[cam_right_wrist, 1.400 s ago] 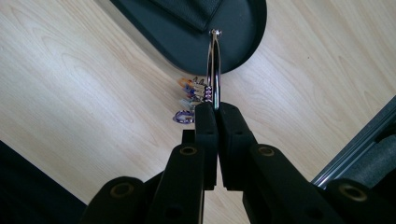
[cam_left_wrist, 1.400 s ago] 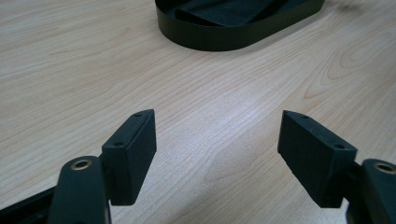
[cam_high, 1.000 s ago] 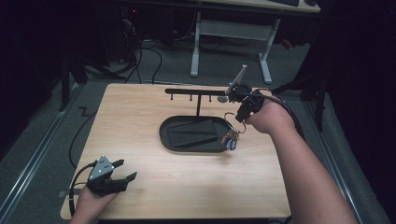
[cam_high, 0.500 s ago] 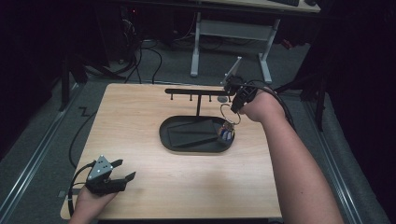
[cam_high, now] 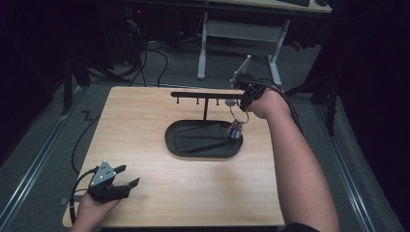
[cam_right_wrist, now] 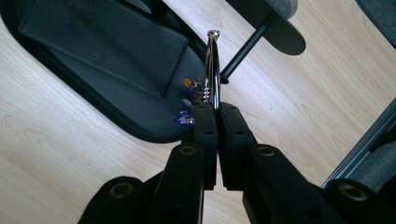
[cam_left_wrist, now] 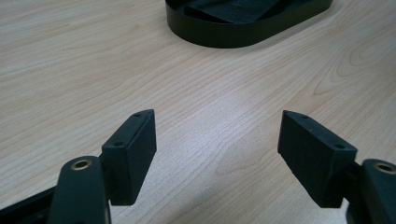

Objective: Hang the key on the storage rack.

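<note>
My right gripper (cam_high: 238, 100) is shut on a metal key ring (cam_right_wrist: 212, 60) and holds it beside the right end of the black hook rack (cam_high: 203, 94). Small blue and orange charms (cam_high: 235, 130) dangle from the ring above the right end of the black oval tray (cam_high: 171, 142). In the right gripper view the pads (cam_right_wrist: 205, 126) pinch the ring's lower edge, and the charms (cam_right_wrist: 188, 100) hang over the tray floor (cam_right_wrist: 140, 109). My left gripper (cam_high: 128, 176) rests at the table's near left corner, open, with nothing between its jaws (cam_left_wrist: 217, 144).
A flat black mat (cam_right_wrist: 107, 42) lies inside the tray. The rack's post (cam_high: 205, 108) rises from the tray's back edge. Bare wooden tabletop (cam_high: 145, 116) surrounds the tray. A white desk frame (cam_high: 237, 34) stands on the floor beyond the table.
My right hand has carried the ring and charms away from me, up toward the rack's right end. The left gripper has stayed put.
</note>
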A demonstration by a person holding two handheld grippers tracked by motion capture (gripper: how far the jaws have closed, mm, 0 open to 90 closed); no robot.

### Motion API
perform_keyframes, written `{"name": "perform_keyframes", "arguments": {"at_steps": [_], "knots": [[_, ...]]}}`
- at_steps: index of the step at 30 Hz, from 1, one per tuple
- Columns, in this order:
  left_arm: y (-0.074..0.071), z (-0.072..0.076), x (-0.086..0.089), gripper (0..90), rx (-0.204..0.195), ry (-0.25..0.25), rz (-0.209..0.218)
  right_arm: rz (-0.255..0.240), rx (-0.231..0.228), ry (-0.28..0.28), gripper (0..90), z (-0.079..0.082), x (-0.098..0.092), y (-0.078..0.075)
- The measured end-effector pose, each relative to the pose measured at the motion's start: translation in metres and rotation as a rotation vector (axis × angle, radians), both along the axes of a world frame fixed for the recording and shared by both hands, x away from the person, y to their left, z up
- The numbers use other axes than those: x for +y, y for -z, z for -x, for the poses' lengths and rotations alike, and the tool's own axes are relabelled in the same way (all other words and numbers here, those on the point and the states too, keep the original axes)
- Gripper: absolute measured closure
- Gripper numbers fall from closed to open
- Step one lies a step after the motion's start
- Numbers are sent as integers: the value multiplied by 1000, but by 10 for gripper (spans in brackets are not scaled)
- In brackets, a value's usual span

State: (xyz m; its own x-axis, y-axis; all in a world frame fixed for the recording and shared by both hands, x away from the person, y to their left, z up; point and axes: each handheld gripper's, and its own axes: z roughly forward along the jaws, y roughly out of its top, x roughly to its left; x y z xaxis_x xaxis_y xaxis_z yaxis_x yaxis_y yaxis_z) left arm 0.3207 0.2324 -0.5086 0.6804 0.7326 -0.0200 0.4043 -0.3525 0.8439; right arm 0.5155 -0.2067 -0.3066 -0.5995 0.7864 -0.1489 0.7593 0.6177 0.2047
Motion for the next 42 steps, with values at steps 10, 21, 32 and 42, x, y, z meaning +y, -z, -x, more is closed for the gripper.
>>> {"name": "perform_keyframes", "arguments": {"at_steps": [10,21,32,42], "knots": [[0,0,0,284,1,2,-4,4,-30,21,873,-4,-6,6],[0,0,-2,284,2,9,-6,18,-70,38,832,-5,-4,12],[2,-3,-6,281,11,24,-11,-16,-118,68,581,11,-11,9],[1,0,-12,277,4,45,-27,-77,-235,112,328,55,-11,14]]}}
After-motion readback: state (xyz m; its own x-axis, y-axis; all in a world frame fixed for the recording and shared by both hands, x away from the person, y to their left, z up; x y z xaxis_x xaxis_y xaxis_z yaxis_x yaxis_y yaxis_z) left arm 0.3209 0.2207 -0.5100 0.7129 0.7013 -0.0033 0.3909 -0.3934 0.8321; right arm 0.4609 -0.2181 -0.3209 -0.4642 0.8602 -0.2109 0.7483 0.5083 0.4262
